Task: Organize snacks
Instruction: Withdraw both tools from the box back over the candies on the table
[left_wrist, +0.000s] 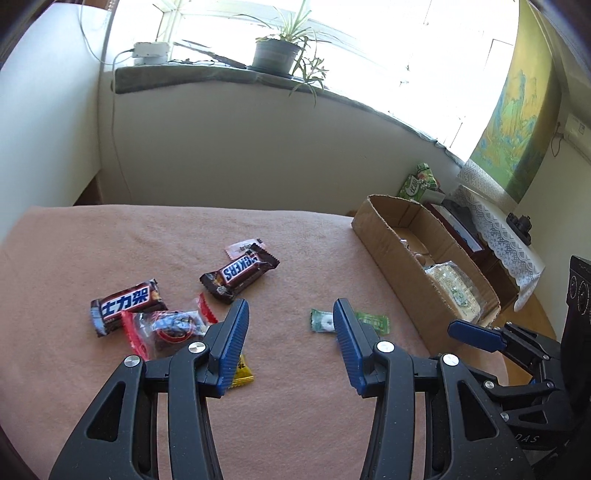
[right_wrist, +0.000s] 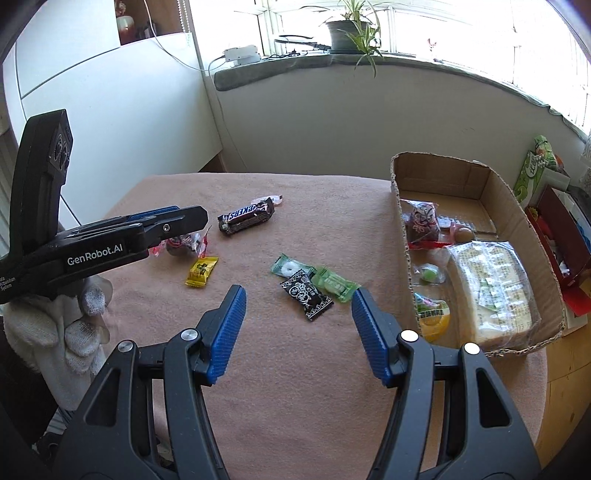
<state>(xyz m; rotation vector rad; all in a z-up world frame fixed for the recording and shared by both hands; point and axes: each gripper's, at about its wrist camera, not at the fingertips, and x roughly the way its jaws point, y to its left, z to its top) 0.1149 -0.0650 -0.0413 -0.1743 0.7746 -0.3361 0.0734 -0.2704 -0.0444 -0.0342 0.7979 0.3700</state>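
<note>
Loose snacks lie on the pink-clothed table (left_wrist: 303, 236). My left gripper (left_wrist: 291, 314) hovers open over bare cloth, holding nothing. Left of it lie a Snickers bar (left_wrist: 240, 273), a second chocolate bar (left_wrist: 127, 306), a red-edged clear packet (left_wrist: 166, 326) and a yellow candy (left_wrist: 243, 374). A green candy (left_wrist: 323, 321) lies just beyond its right finger. My right gripper (right_wrist: 299, 299) is open and holds nothing. A black candy (right_wrist: 306, 293) and two green candies (right_wrist: 334, 284) (right_wrist: 290, 267) lie just beyond its tips. The left gripper (right_wrist: 192, 218) shows side-on at the left, partly hiding the red packet (right_wrist: 184, 243).
An open cardboard box (right_wrist: 436, 173) stands at the table's right edge. It holds a wrapped bread loaf (right_wrist: 495, 291) and several small snacks. A gloved hand (right_wrist: 74, 325) holds the left gripper. Behind are a wall, a windowsill with a potted plant (left_wrist: 275, 55), and clutter right of the box.
</note>
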